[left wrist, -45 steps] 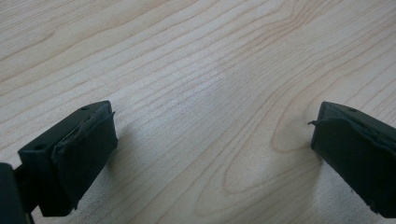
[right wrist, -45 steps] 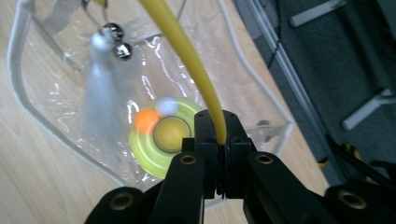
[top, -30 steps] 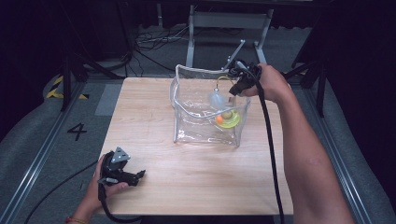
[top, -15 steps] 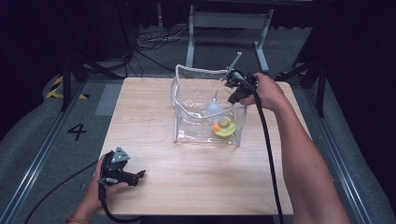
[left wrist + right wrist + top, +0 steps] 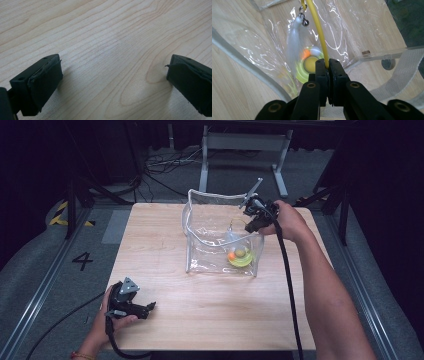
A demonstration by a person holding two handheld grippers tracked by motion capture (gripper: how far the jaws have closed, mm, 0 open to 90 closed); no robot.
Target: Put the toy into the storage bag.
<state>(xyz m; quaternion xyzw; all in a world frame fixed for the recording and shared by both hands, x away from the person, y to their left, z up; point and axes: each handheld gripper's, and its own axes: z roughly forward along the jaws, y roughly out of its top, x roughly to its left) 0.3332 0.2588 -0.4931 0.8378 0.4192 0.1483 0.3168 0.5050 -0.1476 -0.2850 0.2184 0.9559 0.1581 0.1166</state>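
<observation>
A clear plastic bag [image 5: 200, 232] stands open on the wooden table [image 5: 210, 310]. Above its right rim my right gripper [image 5: 252, 220] [image 5: 328, 65] is shut on a thin yellow wand [image 5: 318, 32]. From the wand's end a white feather [image 5: 293, 42] [image 5: 231, 237] and a small bell [image 5: 305, 23] hang down inside the bag. On the bag's floor lies a round yellow-green toy [image 5: 240, 256] [image 5: 309, 65] with an orange ball. My left gripper [image 5: 150, 307] [image 5: 113, 82] rests open on the table at the front left, with bare wood between its jaws.
The bag's white webbing strap [image 5: 409, 72] lies at the right in the right gripper view. A metal stand [image 5: 245, 145] and cables sit on the floor behind the table. Grey floor with a painted number lies left of the table.
My right gripper has sunk a little toward the bag's rim, and the white feather has gone lower inside the bag. The left gripper has stayed where it was.
</observation>
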